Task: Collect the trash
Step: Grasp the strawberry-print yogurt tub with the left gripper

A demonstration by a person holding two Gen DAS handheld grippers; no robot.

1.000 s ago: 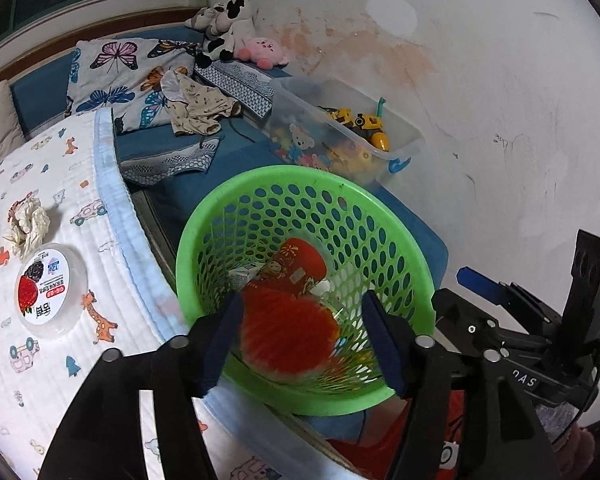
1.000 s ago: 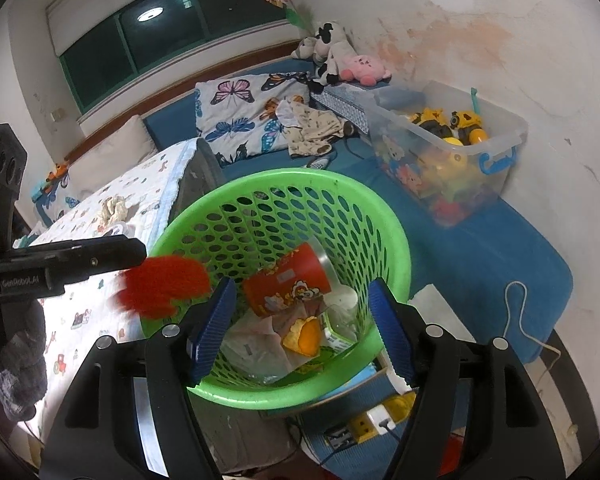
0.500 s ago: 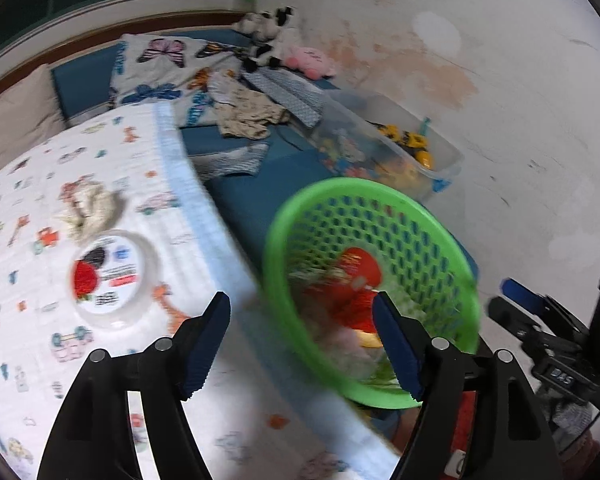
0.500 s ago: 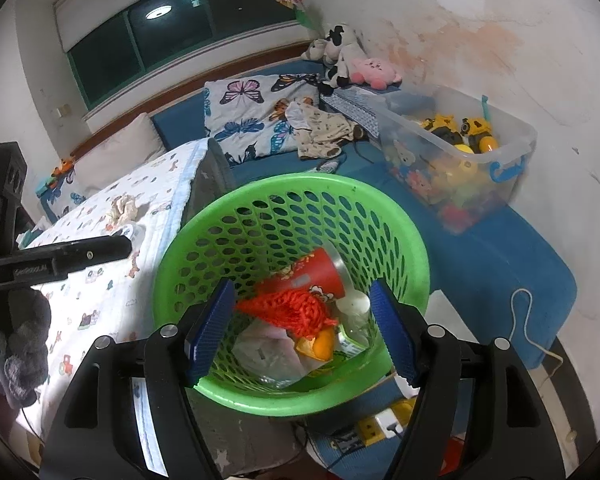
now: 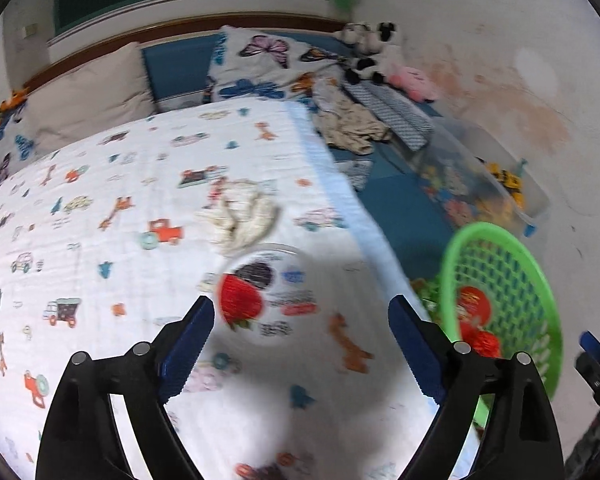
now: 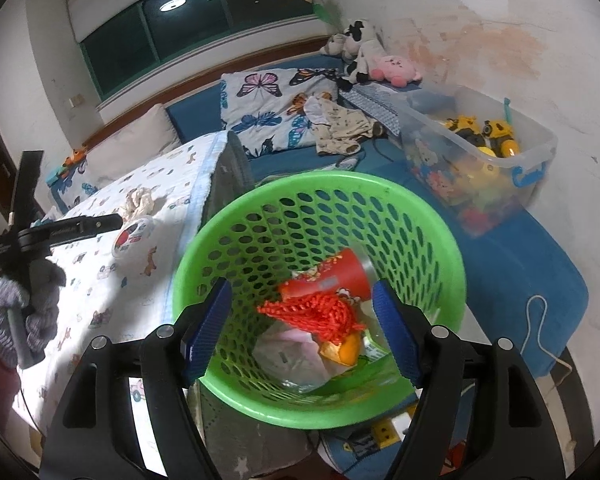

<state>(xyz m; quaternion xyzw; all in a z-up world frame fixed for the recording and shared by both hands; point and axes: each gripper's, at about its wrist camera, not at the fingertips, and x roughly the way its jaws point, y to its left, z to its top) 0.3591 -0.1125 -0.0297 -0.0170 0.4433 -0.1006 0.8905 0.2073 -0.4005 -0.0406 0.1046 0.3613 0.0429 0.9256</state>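
Note:
My left gripper (image 5: 300, 308) hovers over the printed bedspread (image 5: 100, 280), its jaws opening, with nothing pressed between them. Just past its fingertips lies a round white tub (image 5: 268, 300) with a strawberry label, and behind that a crumpled tissue (image 5: 242, 216). My right gripper (image 6: 302, 292) points down into the green basket (image 6: 320, 178). Its jaws are opening too and grip nothing. Inside the basket lie a red mesh bag (image 6: 320, 312), a red cup (image 6: 340, 276) and wrappers. The right wrist view shows the left gripper (image 6: 114, 221) above the tub (image 6: 134, 236), with the tissue (image 6: 140, 200) beyond.
A gloved hand (image 6: 24, 312) holds the left gripper. A clear toy bin (image 6: 480, 152) stands by the stained wall on the blue mattress. Butterfly pillows (image 6: 268, 112), clothes (image 6: 340, 128) and plush toys (image 6: 364, 52) lie at the back. A power strip (image 6: 380, 428) sits on the floor under the basket.
The left gripper let the red mesh bag fall into the basket, then swung left over the bed with its jaws widening. The right gripper barely moved.

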